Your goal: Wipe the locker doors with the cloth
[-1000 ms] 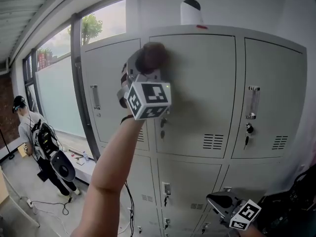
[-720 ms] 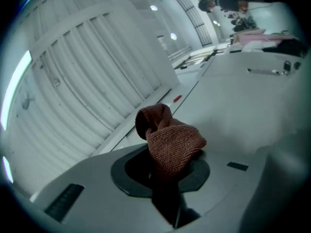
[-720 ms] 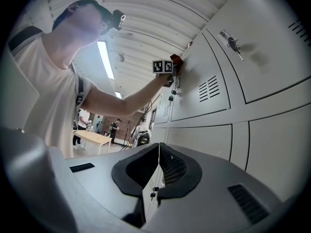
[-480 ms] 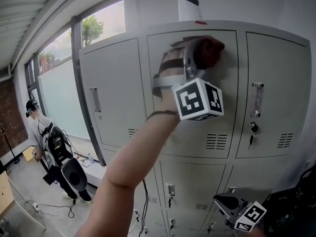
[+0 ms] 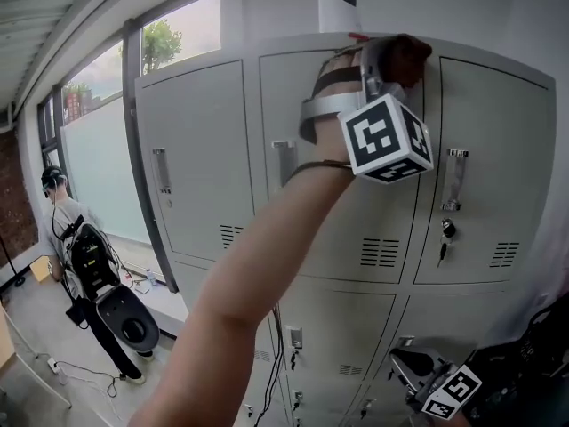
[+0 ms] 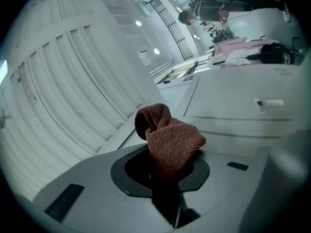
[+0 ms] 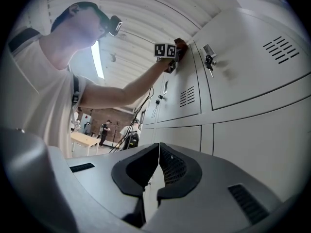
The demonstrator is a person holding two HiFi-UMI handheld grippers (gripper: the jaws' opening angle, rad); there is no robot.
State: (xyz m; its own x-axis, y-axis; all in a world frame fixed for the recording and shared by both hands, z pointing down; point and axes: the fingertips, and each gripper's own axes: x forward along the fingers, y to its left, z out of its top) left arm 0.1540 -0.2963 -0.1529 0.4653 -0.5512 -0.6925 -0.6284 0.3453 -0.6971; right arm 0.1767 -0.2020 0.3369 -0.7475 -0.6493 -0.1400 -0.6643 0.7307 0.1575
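Note:
A bank of grey locker doors (image 5: pixel 196 167) fills the head view. My left gripper (image 5: pixel 398 60) is raised to the top right corner of the upper middle door (image 5: pixel 373 229), shut on a reddish-brown cloth (image 5: pixel 405 57) that presses against the metal. In the left gripper view the cloth (image 6: pixel 170 140) bunches out of the closed jaws against the locker top. My right gripper (image 5: pixel 411 365) hangs low at the bottom right, shut and holding nothing. The right gripper view shows its jaws (image 7: pixel 158 171) closed, beside lower locker doors (image 7: pixel 252 130).
A white cylindrical object (image 5: pixel 338 9) stands on the locker top. The upper right door has a handle (image 5: pixel 453 178) and a key (image 5: pixel 443 238) in its lock. A person with a backpack (image 5: pixel 84 265) stands at the far left by the window. Cables hang down the lower doors.
My left gripper with the cloth has swept rightward and upward across the upper middle door, from its left part to its top right corner. The right gripper has stayed low.

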